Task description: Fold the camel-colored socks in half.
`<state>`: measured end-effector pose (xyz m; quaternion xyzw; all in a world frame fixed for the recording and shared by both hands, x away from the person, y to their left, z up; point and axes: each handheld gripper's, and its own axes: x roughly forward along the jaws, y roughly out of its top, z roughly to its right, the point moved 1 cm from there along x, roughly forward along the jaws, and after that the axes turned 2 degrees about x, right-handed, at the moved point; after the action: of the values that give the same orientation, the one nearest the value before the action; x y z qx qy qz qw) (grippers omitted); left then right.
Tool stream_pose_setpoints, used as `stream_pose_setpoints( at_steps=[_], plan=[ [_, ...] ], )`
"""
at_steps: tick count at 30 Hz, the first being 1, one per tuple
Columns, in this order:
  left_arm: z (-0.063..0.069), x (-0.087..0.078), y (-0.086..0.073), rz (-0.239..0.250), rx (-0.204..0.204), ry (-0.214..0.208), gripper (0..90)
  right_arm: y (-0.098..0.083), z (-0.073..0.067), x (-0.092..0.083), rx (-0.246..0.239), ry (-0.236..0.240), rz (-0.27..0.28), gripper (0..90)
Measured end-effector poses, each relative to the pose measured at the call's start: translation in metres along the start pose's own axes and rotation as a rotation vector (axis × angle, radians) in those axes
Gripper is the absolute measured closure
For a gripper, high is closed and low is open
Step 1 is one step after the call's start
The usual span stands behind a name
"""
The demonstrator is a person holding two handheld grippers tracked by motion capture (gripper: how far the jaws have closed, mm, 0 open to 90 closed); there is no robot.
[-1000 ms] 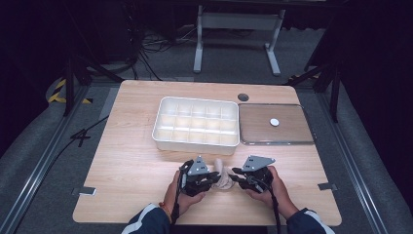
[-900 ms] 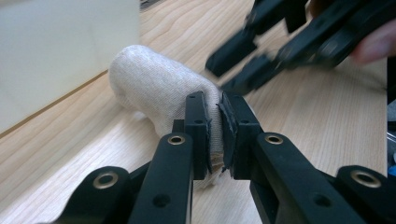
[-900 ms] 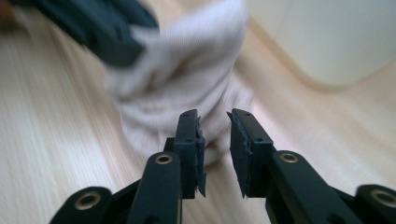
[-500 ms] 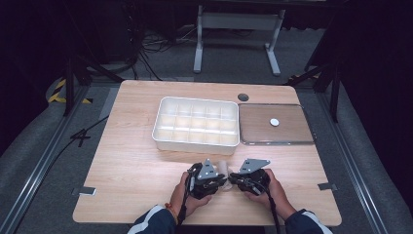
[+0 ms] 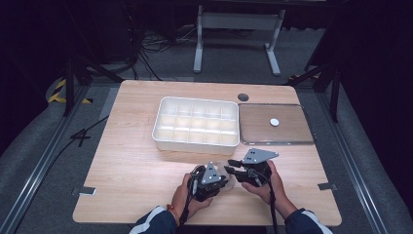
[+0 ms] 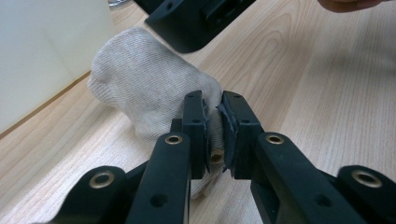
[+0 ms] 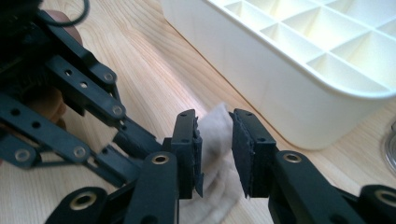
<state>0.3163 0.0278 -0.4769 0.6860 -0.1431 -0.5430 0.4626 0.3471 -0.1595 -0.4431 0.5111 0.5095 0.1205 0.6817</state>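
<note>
On the near half of a light wooden table (image 5: 126, 161), a person's 2 hands each hold a black two-jaw gripper, and the 2 tools meet over a small beige knitted cloth (image 6: 149, 88), possibly a sock.

From the high view, the left gripper (image 5: 221, 178) sits just left of the right gripper (image 5: 233, 170), their tips almost touching, with the pale cloth showing between them. The person's forearms, in dark blue sleeves, come in from the bottom edge.

Seen from the left gripper view, the left gripper (image 6: 214, 135) has its jaws nearly together and pinches a fold of the cloth between its pads. The cloth bulges out beyond the tips and rests on the table.

Seen from the right gripper view, the right gripper (image 7: 215, 149) has its jaws a little apart, and they have just been opening. A fold of the cloth (image 7: 212, 140) stands between them: it lies against the left pad, with a gap at the right pad, so it is not clamped.

Behind the grippers stands a white divided tray (image 5: 195, 139), its compartments empty, just beyond the cloth. To the tray's right lies a flat clear lid (image 5: 292, 129) with a small white knob (image 5: 274, 122).
</note>
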Motion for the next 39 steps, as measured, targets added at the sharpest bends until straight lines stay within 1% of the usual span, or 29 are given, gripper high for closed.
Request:
stream_pose_setpoints(
  at_steps=[1,2,4,5,7,8,9,10,11,13,14,15,17,18,19,21,22,23,24,25,27,29,30,32,34,37,38,39],
  plan=[
    [0.000,0.000,0.000,-0.003,-0.002,-0.002,80.6,0.000,0.000,0.000,0.000,0.000,0.000,69.5],
    [0.000,0.000,-0.001,0.004,-0.014,-0.004,80.6,0.000,0.000,0.001,0.002,0.007,-0.002,69.0],
    [0.000,0.000,-0.001,0.009,-0.014,-0.004,80.5,-0.001,0.003,0.006,0.012,-0.001,-0.014,67.3],
    [0.000,0.000,-0.001,0.010,-0.013,-0.001,80.4,-0.001,0.005,0.009,0.016,0.008,-0.019,66.3],
    [-0.001,0.000,-0.001,0.007,-0.008,0.001,80.3,-0.005,0.010,0.016,0.052,0.012,-0.068,64.7],
    [-0.001,0.000,-0.001,0.009,-0.007,-0.001,80.2,-0.008,0.014,0.019,0.078,0.030,-0.073,65.7],
    [-0.001,0.000,-0.002,0.008,-0.011,-0.004,80.1,-0.010,0.016,0.021,0.092,0.037,-0.078,66.7],
    [-0.002,0.000,-0.002,0.009,-0.010,-0.007,79.9,-0.011,0.018,0.022,0.098,0.045,-0.084,69.8],
    [-0.002,0.000,-0.001,0.012,-0.011,-0.011,78.8,-0.011,0.018,0.022,0.094,0.047,-0.089,73.4],
    [-0.005,-0.002,0.001,0.012,-0.045,-0.021,74.8,-0.012,0.017,0.022,0.071,0.040,-0.111,78.5],
    [-0.008,-0.005,0.004,0.016,-0.080,-0.019,70.0,-0.013,0.016,0.022,0.063,0.036,-0.118,79.8],
    [-0.011,-0.009,0.006,0.025,-0.098,-0.014,65.7,-0.014,0.016,0.023,0.059,0.033,-0.127,80.1],
    [-0.021,-0.025,0.010,0.088,-0.132,-0.014,66.0,-0.016,0.016,0.022,0.060,0.030,-0.128,80.2],
    [-0.023,-0.028,0.010,0.101,-0.135,-0.006,68.1,-0.016,0.016,0.022,0.054,0.023,-0.131,80.2],
    [-0.025,-0.030,0.010,0.106,-0.136,-0.007,68.7,-0.016,0.016,0.022,0.046,0.018,-0.132,80.2],
    [-0.026,-0.027,0.006,0.087,-0.116,-0.028,71.2,-0.017,0.015,0.021,0.038,0.014,-0.130,80.1],
    [-0.026,-0.027,0.006,0.087,-0.116,-0.028,72.7,-0.017,0.015,0.021,0.038,0.014,-0.130,80.1],
    [-0.022,-0.018,0.002,0.056,-0.090,-0.051,73.7,-0.018,0.014,0.021,0.036,0.006,-0.132,80.1],
    [-0.019,-0.013,0.001,0.044,-0.072,-0.058,73.8,-0.018,0.014,0.021,0.029,-0.001,-0.134,80.1],
    [-0.017,-0.009,0.000,0.034,-0.062,-0.055,73.9,-0.017,0.013,0.021,0.020,-0.004,-0.137,80.1],
    [-0.015,-0.005,-0.001,0.021,-0.063,-0.062,73.4,-0.017,0.010,0.020,0.002,-0.015,-0.149,80.1],
    [-0.013,-0.003,-0.003,0.012,-0.034,-0.054,73.7,-0.016,0.007,0.020,-0.021,-0.029,-0.156,79.7],
    [-0.012,-0.002,-0.005,0.008,-0.020,-0.048,73.8,-0.017,0.007,0.020,-0.023,-0.031,-0.156,79.3],
    [-0.011,-0.002,-0.006,0.013,-0.021,-0.045,73.8,-0.017,0.007,0.019,-0.024,-0.032,-0.155,78.6],
    [-0.011,-0.001,-0.007,0.015,-0.010,-0.044,74.3,-0.017,0.008,0.019,-0.030,-0.044,-0.154,76.7],
    [-0.009,0.001,-0.007,0.020,-0.020,-0.036,74.4,-0.015,0.011,0.015,-0.042,-0.061,-0.156,77.7],
    [-0.009,0.001,-0.006,0.015,-0.007,-0.032,74.4,-0.014,0.012,0.014,-0.036,-0.068,-0.150,78.6],
    [-0.010,0.001,-0.006,0.007,0.004,-0.032,74.4,-0.013,0.013,0.011,-0.033,-0.089,-0.145,81.1]
  ],
)
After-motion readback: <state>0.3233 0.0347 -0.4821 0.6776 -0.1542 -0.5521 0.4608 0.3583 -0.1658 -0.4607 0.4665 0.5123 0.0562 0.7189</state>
